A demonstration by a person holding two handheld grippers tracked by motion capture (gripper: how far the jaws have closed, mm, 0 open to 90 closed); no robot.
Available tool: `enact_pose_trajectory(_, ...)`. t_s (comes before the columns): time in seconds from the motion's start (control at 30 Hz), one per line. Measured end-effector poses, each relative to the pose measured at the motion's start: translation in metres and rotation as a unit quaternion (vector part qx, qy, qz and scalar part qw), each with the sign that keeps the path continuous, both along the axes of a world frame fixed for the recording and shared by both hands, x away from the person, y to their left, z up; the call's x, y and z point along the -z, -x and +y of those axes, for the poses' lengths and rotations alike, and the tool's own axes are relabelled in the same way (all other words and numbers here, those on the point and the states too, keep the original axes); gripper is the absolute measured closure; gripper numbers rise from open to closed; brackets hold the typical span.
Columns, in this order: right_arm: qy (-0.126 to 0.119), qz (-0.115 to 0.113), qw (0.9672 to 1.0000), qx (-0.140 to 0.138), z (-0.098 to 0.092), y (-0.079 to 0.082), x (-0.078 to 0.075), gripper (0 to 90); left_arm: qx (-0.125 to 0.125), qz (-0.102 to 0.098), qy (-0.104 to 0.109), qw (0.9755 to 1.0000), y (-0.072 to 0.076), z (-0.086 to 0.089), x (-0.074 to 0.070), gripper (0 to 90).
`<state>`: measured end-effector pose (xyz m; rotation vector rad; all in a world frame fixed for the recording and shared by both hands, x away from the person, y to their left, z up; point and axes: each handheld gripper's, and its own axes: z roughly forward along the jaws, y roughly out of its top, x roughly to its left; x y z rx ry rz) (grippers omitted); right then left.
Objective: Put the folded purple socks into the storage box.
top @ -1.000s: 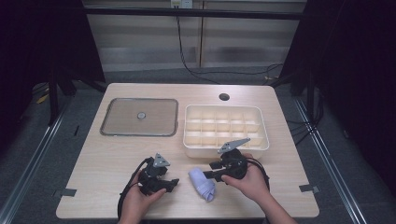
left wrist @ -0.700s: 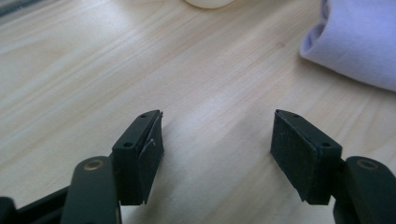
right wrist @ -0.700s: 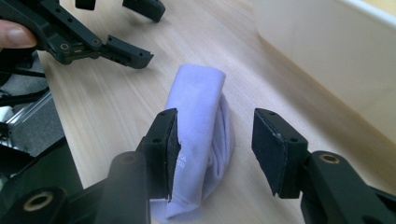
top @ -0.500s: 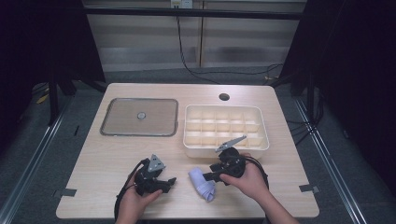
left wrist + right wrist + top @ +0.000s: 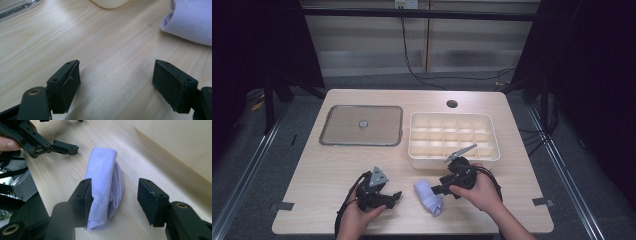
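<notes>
From the high view we see the rolled lilac cloth [image 5: 428,196] lying on the desk [image 5: 312,165] near its front edge, between our two grippers, its long axis running roughly from the compartment tray [image 5: 492,131] toward us. The right gripper [image 5: 438,190] sits right at the cloth's right side, while the left gripper [image 5: 396,196] stands a little apart on its left, so the right hand is the nearer one. The glass lid [image 5: 361,125] lies well apart at the far left, and the desk around the cloth is bare, giving room on every side but the tray's. In the left gripper view, the left gripper [image 5: 116,82] has its jaws spread wide after just opening, with only bare wood between them; the cloth [image 5: 192,20] lies ahead and to the right. In the right gripper view, the right gripper [image 5: 115,200] has also just been opening: its jaws straddle the near end of the cloth [image 5: 103,185], the left pad against the fabric, the right pad clear of it, so we judge the cloth is not pinched. The roll's long axis points straight away from this gripper, toward the left gripper [image 5: 62,146] beyond.
</notes>
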<state>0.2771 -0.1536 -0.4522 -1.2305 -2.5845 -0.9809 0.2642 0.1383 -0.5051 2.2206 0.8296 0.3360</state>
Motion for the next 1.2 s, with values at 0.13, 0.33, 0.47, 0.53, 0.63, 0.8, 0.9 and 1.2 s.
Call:
enact_pose_trajectory(0.13,0.002,0.006,1.0,0.0,0.001,-0.001,0.0,45.2,0.0,-0.002,0.005,1.0,0.001,0.001,0.001,20.8)
enact_pose_trajectory(0.33,0.006,0.016,0.9999,-0.003,0.004,-0.002,0.004,45.1,0.002,-0.004,0.006,1.0,-0.001,0.001,0.002,19.6)
enact_pose_trajectory(0.47,0.007,0.02,0.9998,-0.002,0.006,-0.003,0.006,45.2,0.003,-0.004,0.006,1.0,-0.001,0.0,0.002,19.5)
enact_pose_trajectory(0.53,0.009,0.023,0.9997,-0.003,0.007,-0.004,0.007,45.0,0.003,-0.004,0.006,1.0,-0.001,0.0,0.002,19.5)
enact_pose_trajectory(0.63,0.006,0.033,0.9994,-0.002,0.009,-0.005,0.008,44.8,0.003,-0.003,0.005,1.0,-0.001,0.001,0.002,19.4)
enact_pose_trajectory(0.8,0.008,0.046,0.9989,0.0,0.014,-0.006,0.012,44.8,0.002,-0.003,0.005,1.0,-0.001,0.001,0.002,19.4)
enact_pose_trajectory(0.9,0.009,0.053,0.9986,0.004,0.014,-0.008,0.014,45.5,0.003,-0.003,0.005,1.0,-0.001,0.001,0.002,19.4)
enact_pose_trajectory(1.2,0.009,0.081,0.9965,0.016,0.015,-0.011,0.022,47.3,0.002,-0.003,0.005,1.0,-0.001,0.001,0.002,19.4)
